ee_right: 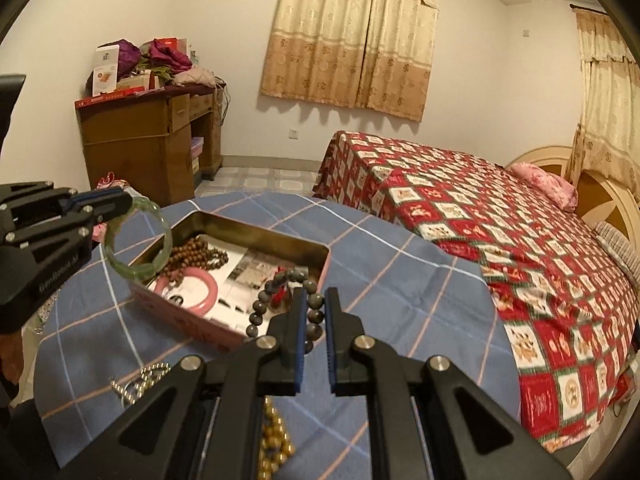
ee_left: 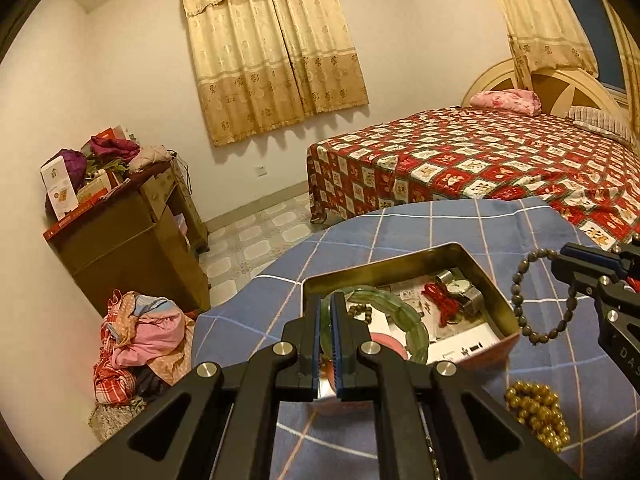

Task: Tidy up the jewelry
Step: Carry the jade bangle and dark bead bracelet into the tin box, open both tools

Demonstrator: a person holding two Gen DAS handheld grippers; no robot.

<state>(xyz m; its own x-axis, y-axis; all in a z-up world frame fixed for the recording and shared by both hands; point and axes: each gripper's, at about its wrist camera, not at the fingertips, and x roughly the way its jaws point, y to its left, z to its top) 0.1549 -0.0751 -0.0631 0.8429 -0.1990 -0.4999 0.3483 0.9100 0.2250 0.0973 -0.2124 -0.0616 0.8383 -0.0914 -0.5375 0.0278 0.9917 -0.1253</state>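
I use the open tin (ee_left: 404, 312) on the blue checked counter (ee_left: 460, 224) as my landmark. My left gripper (ee_left: 327, 344) is clamped on the green bangle (ee_left: 416, 330), holding it over the tin's near-left corner. My right gripper (ee_right: 313, 336) is closed on the grey bead bracelet (ee_right: 280, 284), which hangs in a loop just off the tin's right side, above the counter. Inside the tin I see a pink bangle (ee_right: 200, 290), a string of brown beads (ee_right: 196, 256), a red cord (ee_left: 438, 300) and a watch (ee_left: 460, 288) lying on printed paper. Outside the tin, on the near side, a heap of gold beads (ee_left: 538, 412) rests on the counter, and a small silver chain (ee_right: 136, 386) lies near it.
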